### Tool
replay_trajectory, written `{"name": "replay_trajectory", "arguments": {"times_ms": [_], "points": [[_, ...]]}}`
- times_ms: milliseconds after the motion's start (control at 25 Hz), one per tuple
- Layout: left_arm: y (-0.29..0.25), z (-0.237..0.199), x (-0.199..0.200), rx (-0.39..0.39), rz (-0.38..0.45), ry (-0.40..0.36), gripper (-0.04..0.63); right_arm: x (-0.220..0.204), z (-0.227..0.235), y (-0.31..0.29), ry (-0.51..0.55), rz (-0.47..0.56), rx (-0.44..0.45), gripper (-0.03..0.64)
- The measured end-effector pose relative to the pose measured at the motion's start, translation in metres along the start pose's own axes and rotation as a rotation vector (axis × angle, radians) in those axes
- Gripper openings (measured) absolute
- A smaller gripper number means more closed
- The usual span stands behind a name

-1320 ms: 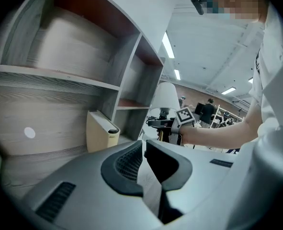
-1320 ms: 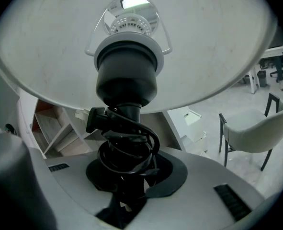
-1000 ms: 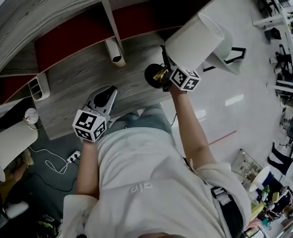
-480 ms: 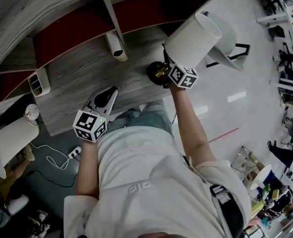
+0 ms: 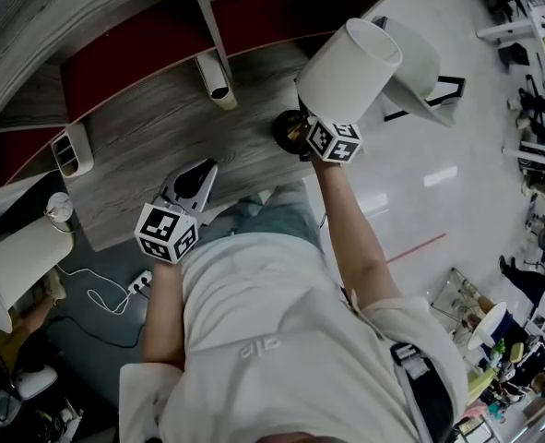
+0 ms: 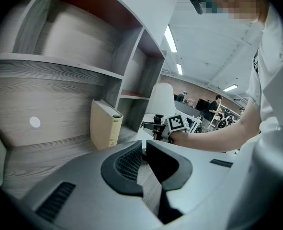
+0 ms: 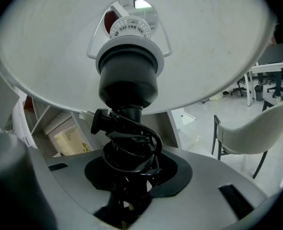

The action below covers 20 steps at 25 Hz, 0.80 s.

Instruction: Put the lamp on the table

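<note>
The lamp has a white shade (image 5: 348, 67) and a dark round base (image 5: 287, 129) that sits on the grey wooden table (image 5: 143, 150) near its right end. My right gripper (image 5: 303, 137) is shut on the lamp's black stem (image 7: 128, 143), which has cord wound round it. Its jaws have just been opening a little, with the stem still between them. The shade (image 7: 203, 47) fills the top of the right gripper view. My left gripper (image 5: 204, 170) hovers over the table's near edge. It is shut (image 6: 144, 147) with nothing in it, and it looks toward the lamp (image 6: 161, 99).
A pale book (image 5: 215, 89) stands against a shelf divider at the back of the table. A white organiser (image 5: 72, 155) and a small cup (image 5: 58, 209) sit at the left end. A white chair (image 5: 418, 52) stands on the floor to the right. A second lamp (image 5: 14, 270) lies at the lower left.
The right gripper and the lamp have shifted slightly left and toward the shelves, and the shade has tilted a little. The left gripper has stayed where it was.
</note>
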<state>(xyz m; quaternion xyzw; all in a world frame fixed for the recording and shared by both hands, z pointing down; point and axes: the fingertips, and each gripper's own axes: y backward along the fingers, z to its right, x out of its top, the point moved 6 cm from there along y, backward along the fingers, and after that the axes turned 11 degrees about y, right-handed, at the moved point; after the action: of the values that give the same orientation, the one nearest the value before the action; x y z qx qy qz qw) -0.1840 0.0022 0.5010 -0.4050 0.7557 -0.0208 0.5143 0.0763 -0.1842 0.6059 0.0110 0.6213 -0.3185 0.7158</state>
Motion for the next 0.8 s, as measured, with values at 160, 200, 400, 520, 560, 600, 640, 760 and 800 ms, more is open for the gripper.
{"name": "replay_trajectory", "arguments": {"times_ms": [160,200,400,520,560,600,640,760,800], "points": [[0.002,-0.002,-0.002,-0.001,0.002,0.001,0.038,-0.001,-0.006,0.000,0.021,0.004,0.010,0.148],[0.002,-0.002,-0.003,-0.001,0.001,0.001,0.038,-0.002,-0.008,0.000,0.026,0.006,0.013,0.153],[0.004,0.001,-0.004,-0.005,0.004,0.000,0.038,-0.003,-0.015,0.004,0.049,0.004,0.021,0.192],[0.004,0.003,-0.004,-0.007,0.006,-0.001,0.038,-0.006,-0.018,0.006,0.062,-0.002,0.035,0.208],[0.004,0.004,-0.004,-0.008,0.007,-0.002,0.038,-0.007,-0.019,0.007,0.065,-0.002,0.041,0.214],[0.004,0.004,-0.004,-0.010,0.007,-0.003,0.038,-0.007,-0.020,0.008,0.067,0.000,0.046,0.234],[0.004,0.005,-0.003,-0.011,0.008,-0.003,0.038,-0.006,-0.022,0.009,0.069,0.004,0.052,0.250],[0.005,0.006,-0.003,-0.014,0.007,-0.003,0.038,-0.004,-0.025,0.012,0.078,0.010,0.063,0.258],[0.004,0.006,-0.003,-0.016,0.007,-0.003,0.038,-0.004,-0.026,0.013,0.084,0.011,0.066,0.260]]}}
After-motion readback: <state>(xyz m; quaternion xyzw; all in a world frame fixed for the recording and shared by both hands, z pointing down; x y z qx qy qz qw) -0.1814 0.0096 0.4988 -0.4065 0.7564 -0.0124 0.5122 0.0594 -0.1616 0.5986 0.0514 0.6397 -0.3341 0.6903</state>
